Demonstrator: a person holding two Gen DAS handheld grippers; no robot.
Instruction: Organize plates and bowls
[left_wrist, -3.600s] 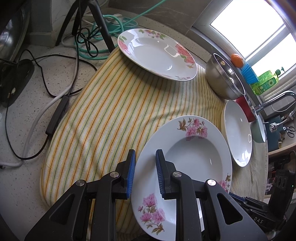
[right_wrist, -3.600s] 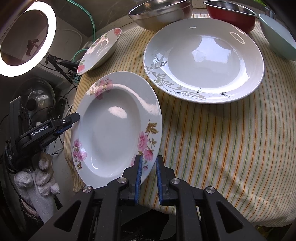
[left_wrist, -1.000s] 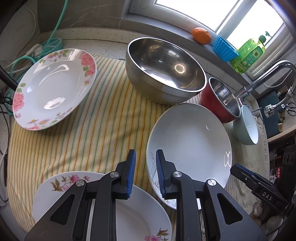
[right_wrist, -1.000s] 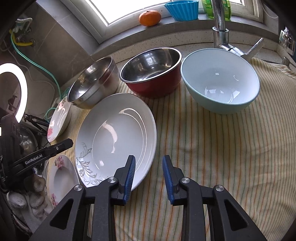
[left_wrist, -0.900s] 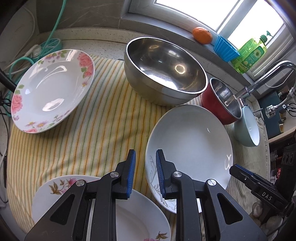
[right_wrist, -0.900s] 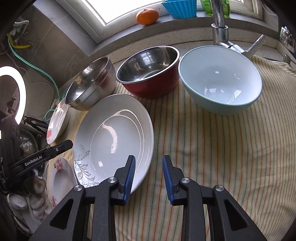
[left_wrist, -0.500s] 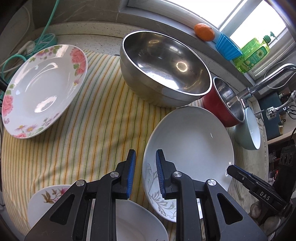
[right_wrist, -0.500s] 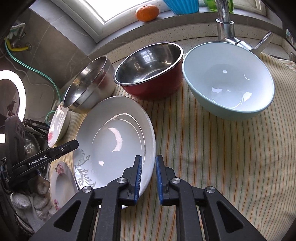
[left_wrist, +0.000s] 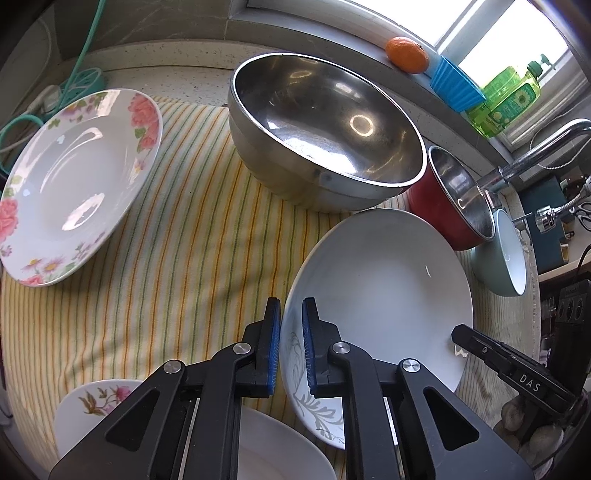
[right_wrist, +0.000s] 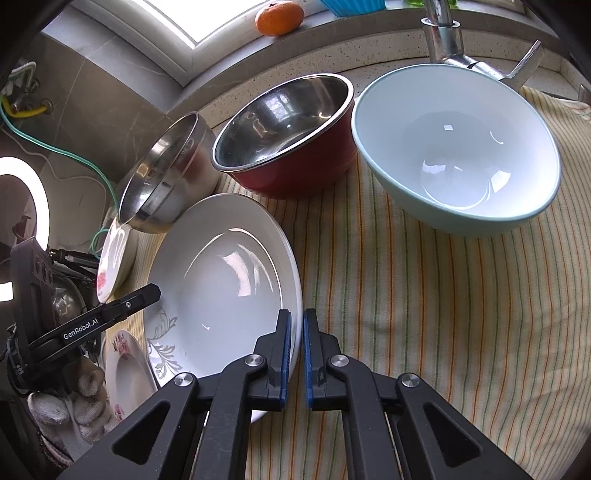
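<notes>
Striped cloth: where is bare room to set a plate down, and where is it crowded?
Two free patches on the striped cloth: one between the pink-flowered plate and the grey-leaf plate, the other in front of the pale blue bowl. Crowded at the back, where the steel bowl and red bowl stand close together.

A home kitchen: a tap (right_wrist: 443, 33) rises by the window, dish soap (left_wrist: 509, 99) and an orange (right_wrist: 280, 12) on the sill, bowls (right_wrist: 288, 136) on a striped cloth (right_wrist: 443, 295).
</notes>
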